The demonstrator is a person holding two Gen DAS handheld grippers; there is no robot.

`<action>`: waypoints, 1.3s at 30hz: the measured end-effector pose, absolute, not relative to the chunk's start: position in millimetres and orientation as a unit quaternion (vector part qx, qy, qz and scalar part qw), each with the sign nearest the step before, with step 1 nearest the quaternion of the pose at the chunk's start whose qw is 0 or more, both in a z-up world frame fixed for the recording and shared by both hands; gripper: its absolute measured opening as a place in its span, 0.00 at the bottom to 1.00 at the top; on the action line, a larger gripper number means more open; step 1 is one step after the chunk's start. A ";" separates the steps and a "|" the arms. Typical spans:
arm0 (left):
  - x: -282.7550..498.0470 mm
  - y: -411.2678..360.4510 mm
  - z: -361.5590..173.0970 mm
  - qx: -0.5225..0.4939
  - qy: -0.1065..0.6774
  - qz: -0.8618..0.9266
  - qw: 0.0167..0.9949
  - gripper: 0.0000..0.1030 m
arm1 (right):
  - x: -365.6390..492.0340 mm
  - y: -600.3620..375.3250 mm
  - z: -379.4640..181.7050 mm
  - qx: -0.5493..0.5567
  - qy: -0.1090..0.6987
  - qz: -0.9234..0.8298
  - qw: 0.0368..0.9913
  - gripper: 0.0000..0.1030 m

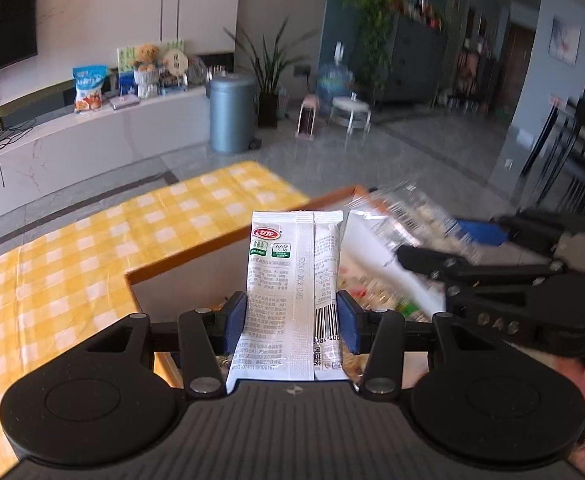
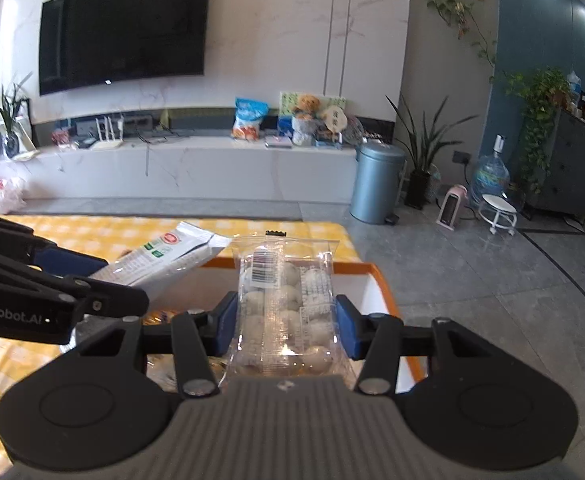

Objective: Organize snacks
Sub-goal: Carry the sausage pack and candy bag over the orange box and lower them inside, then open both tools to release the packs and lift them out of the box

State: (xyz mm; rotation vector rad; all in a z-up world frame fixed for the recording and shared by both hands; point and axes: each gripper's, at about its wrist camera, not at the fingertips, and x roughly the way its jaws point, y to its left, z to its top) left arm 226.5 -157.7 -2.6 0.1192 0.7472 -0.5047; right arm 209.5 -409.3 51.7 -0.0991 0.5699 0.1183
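Yellow-checked cloth covers the worktop, where an orange-rimmed white box sits. From the left wrist, the left gripper clamps an upright white foil snack packet above that box, the right gripper's blurred packet just beside it. From the right wrist, the right gripper pinches a clear plastic packet of round white snacks over the box.

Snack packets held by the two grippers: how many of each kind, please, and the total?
White printed snack packet, in the left gripper: 1
Clear packet of white round snacks, in the right gripper: 1
Total: 2
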 end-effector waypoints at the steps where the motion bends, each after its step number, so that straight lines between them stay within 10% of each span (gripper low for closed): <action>1: 230.3 -161.7 -8.9 0.067 0.369 -0.241 0.895 0.53 | 214.5 -412.9 46.8 -0.053 0.289 0.055 0.954 0.48; 18: 264.0 -187.6 -53.6 0.092 0.454 -0.238 0.854 0.55 | 269.6 -409.9 -17.5 -0.158 0.388 0.052 0.907 0.51; 30: 254.7 -177.0 -42.7 0.061 0.446 -0.258 0.855 0.83 | 263.4 -396.9 -15.5 -0.201 0.386 0.046 0.899 0.67; 39: 217.0 -148.0 14.1 0.029 0.380 -0.277 0.882 0.85 | 241.7 -391.6 23.0 -0.195 0.358 0.032 0.912 0.72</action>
